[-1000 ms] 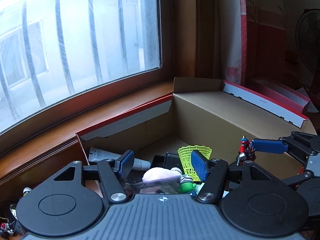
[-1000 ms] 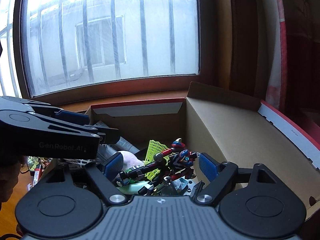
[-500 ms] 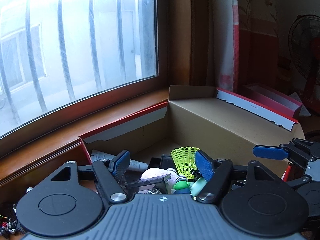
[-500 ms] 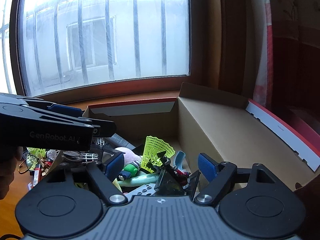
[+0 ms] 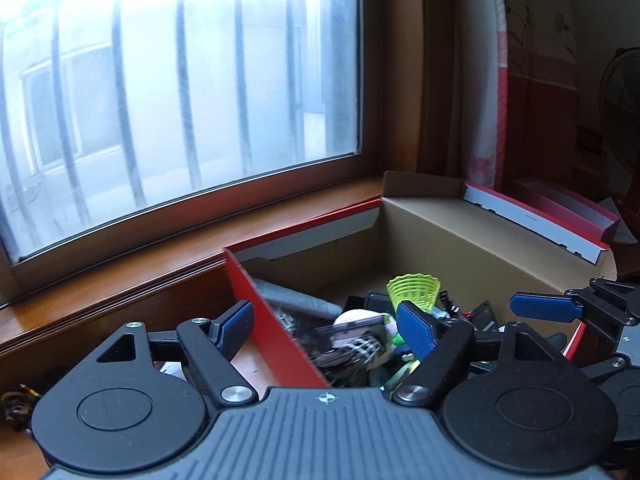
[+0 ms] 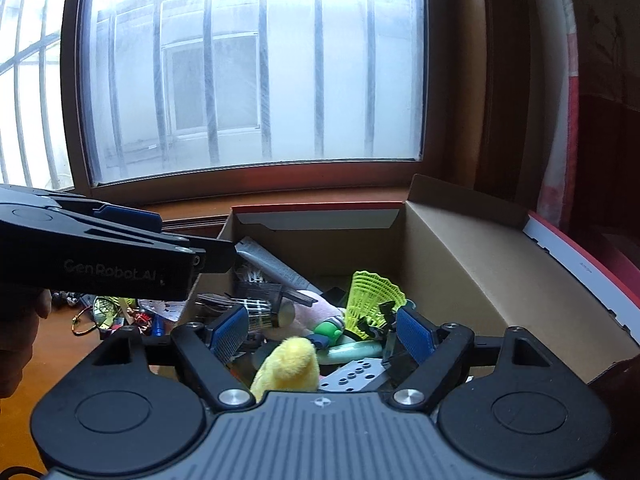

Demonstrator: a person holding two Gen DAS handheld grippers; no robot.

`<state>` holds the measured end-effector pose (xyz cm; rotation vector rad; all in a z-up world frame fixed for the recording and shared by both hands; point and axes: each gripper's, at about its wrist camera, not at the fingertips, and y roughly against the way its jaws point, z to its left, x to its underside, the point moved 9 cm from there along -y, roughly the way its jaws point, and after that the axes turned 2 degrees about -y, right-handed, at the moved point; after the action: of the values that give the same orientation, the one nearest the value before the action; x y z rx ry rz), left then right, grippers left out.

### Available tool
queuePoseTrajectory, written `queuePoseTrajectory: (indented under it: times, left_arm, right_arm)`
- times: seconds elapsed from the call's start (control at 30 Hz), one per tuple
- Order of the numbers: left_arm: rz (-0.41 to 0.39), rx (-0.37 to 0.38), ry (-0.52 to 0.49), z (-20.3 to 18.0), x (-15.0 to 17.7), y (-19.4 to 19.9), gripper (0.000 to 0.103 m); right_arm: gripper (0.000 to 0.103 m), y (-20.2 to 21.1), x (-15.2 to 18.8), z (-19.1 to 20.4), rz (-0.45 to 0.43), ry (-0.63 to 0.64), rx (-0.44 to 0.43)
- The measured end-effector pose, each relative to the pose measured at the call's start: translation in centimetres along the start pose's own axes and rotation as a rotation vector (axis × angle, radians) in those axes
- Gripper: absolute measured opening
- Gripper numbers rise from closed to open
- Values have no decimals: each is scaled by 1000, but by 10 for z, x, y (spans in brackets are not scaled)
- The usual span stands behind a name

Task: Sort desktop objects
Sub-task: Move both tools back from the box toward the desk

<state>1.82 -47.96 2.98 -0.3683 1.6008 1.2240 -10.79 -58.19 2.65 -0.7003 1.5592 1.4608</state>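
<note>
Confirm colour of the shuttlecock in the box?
Neon yellow-green mesh shuttlecock; clearest in the right wrist view.

The box's red side wall (image 5: 276,332) runs between the left claw's (image 5: 328,322) spread fingers, blocking its path; beyond the right claw (image 6: 320,332), bare cardboard floor (image 6: 452,320) lies open past piled clutter.

A wide barred window with frosted-looking glass (image 6: 256,72) fills the wall, flooding pale daylight in. A brown wooden sill (image 5: 132,276) runs beneath it. A red-and-white patterned curtain (image 5: 492,92) hangs at right, beside a dark standing fan (image 5: 624,108).
</note>
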Motion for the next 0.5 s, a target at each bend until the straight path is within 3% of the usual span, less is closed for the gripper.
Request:
queuePoseTrajectory:
  times: [0.5]
  left_arm:
    - [24, -132, 124, 94, 40, 45, 84]
  right_arm:
    - [82, -6, -6, 97, 17, 122, -133]
